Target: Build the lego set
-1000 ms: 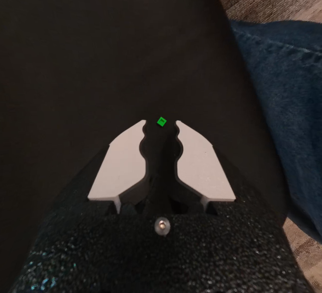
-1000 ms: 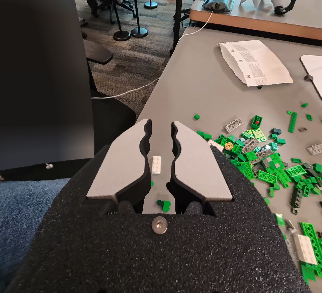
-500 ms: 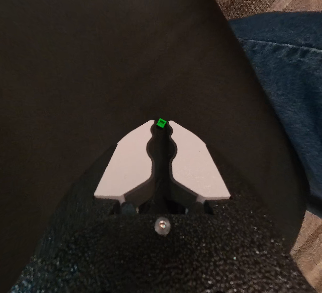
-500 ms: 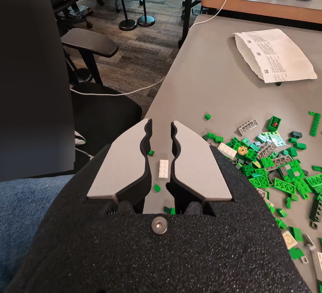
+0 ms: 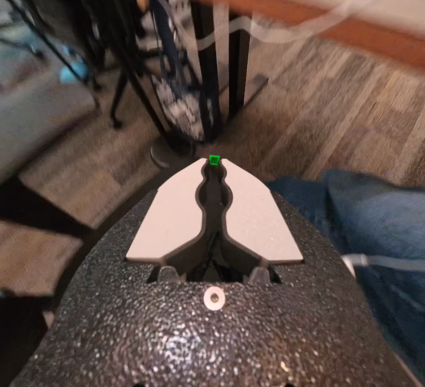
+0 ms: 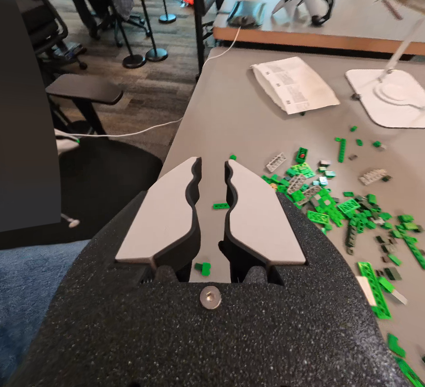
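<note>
Two matching grippers: left gripper (image 5: 214,161) and right gripper (image 6: 213,162), each with pale grey curved fingers (image 6: 165,214), wavy black inner edges, a speckled black body, a silver screw (image 6: 210,297) at lower centre. Blue trouser leg (image 6: 25,284) at lower left.

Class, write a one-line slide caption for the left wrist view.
Left hand-held gripper pinches a tiny green brick at its fingertips above blurred carpet.
</note>
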Demonstrator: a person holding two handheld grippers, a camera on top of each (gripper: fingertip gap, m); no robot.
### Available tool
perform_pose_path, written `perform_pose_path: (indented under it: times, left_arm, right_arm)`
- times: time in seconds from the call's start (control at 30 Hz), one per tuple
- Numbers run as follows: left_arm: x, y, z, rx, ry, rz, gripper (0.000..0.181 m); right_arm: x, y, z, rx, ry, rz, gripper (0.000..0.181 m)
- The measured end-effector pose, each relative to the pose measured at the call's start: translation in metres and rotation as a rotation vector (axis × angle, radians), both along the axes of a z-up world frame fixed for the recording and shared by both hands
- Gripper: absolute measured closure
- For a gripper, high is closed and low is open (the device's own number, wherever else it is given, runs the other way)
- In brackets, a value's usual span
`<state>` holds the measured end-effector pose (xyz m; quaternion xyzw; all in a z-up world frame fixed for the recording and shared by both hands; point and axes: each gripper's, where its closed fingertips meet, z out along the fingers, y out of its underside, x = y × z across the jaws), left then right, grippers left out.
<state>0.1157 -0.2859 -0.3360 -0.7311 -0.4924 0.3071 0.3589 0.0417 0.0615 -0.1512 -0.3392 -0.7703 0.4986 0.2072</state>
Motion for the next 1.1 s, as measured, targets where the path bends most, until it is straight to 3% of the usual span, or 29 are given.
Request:
perform_pose_path:
  times: [0.03,0.17,0.3,0.4,0.5,0.63,0.8,0.93,1.1]
  left_arm:
    - [-0.017,0.007,0.032,-0.012,0.047,-0.036,0.174]
    - [-0.085,0.044,0.144,0.010,0.185,-0.166,0.173]
    - [-0.141,0.098,0.229,-0.010,0.269,-0.341,0.174]
    - [-0.172,0.153,0.268,-0.037,0.310,-0.516,0.174]
    - [-0.196,0.217,0.280,-0.055,0.325,-0.702,0.174]
    - [-0.224,0.303,0.252,-0.105,0.306,-0.972,0.174]
    - [-0.255,0.386,0.162,-0.128,0.124,-1.250,0.174]
    - [-0.258,0.416,0.091,-0.159,-0.072,-1.452,0.174]
    - [-0.255,0.432,0.050,-0.097,-0.175,-1.522,0.174]
  right_arm:
    - [-0.001,0.006,0.008,-0.014,0.014,-0.026,0.162]
    - [-0.005,0.023,0.040,-0.109,0.054,-0.122,0.164]
    - [-0.008,0.036,0.065,-0.162,0.113,-0.211,0.165]
    - [-0.012,0.051,0.076,-0.168,0.161,-0.299,0.165]
    - [-0.016,0.072,0.076,-0.155,0.202,-0.388,0.165]
    - [-0.028,0.113,0.043,-0.093,0.235,-0.561,0.167]
    - [-0.058,0.155,-0.009,-0.080,0.161,-0.739,0.167]
    - [-0.085,0.164,-0.042,-0.101,0.082,-0.727,0.169]
    - [-0.095,0.171,-0.062,-0.059,0.086,-0.709,0.167]
